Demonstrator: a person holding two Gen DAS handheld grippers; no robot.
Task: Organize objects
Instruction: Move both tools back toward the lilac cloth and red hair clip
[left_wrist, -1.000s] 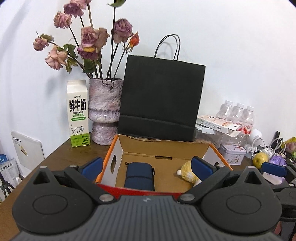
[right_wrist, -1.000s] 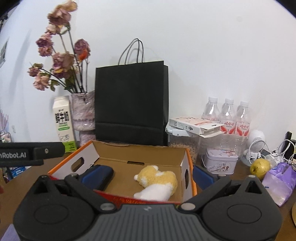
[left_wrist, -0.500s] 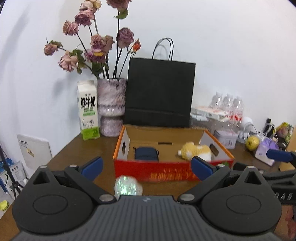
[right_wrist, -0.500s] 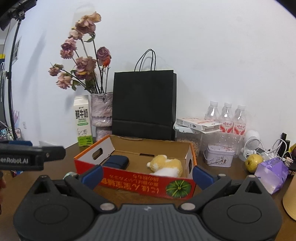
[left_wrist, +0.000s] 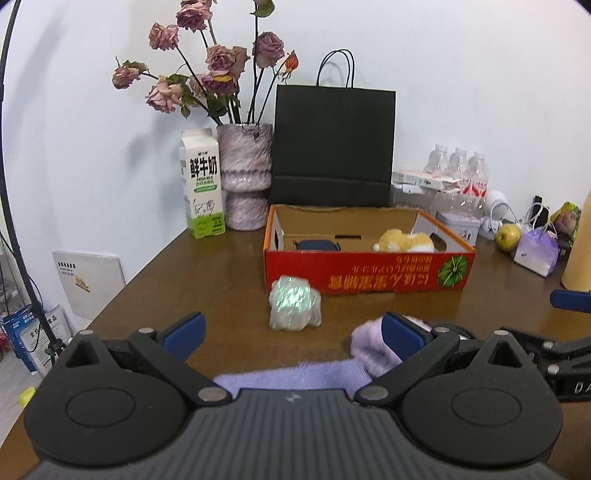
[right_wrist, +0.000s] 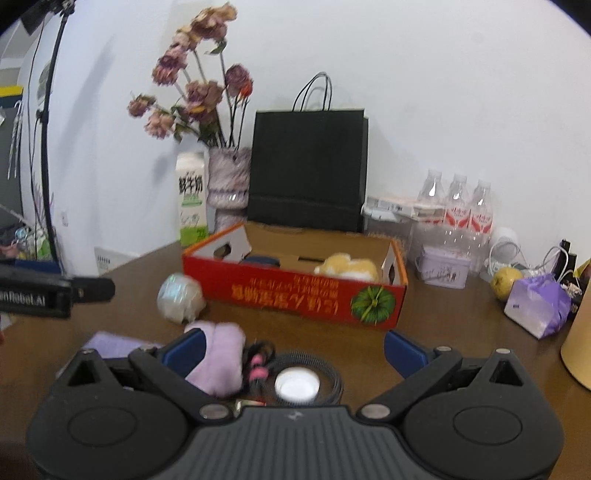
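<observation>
A red cardboard box (left_wrist: 369, 275) (right_wrist: 295, 295) stands on the brown table, holding a dark blue case (left_wrist: 317, 245) and a yellow plush toy (left_wrist: 404, 240) (right_wrist: 349, 267). In front of it lie a shiny wrapped bundle (left_wrist: 293, 302) (right_wrist: 181, 297), a lilac cloth (left_wrist: 291, 374) (right_wrist: 221, 354), a black coiled cable (right_wrist: 317, 363) with a white round disc (right_wrist: 297, 384), and a pink-black item (right_wrist: 258, 363). My left gripper (left_wrist: 293, 330) is open above the cloth, holding nothing. My right gripper (right_wrist: 293, 349) is open above the cable and disc.
At the back stand a milk carton (left_wrist: 203, 184), a vase of dried roses (left_wrist: 245, 177), a black paper bag (left_wrist: 332, 144), water bottles (right_wrist: 458, 206), a tin (right_wrist: 445, 267). To the right lie a pear (right_wrist: 506, 282) and a purple packet (right_wrist: 537, 304). The table's left edge drops off.
Both grippers have pulled back from the box and risen, so the box looks smaller and farther. The wrapped bundle, lilac cloth, cable and disc have come into view in front.
</observation>
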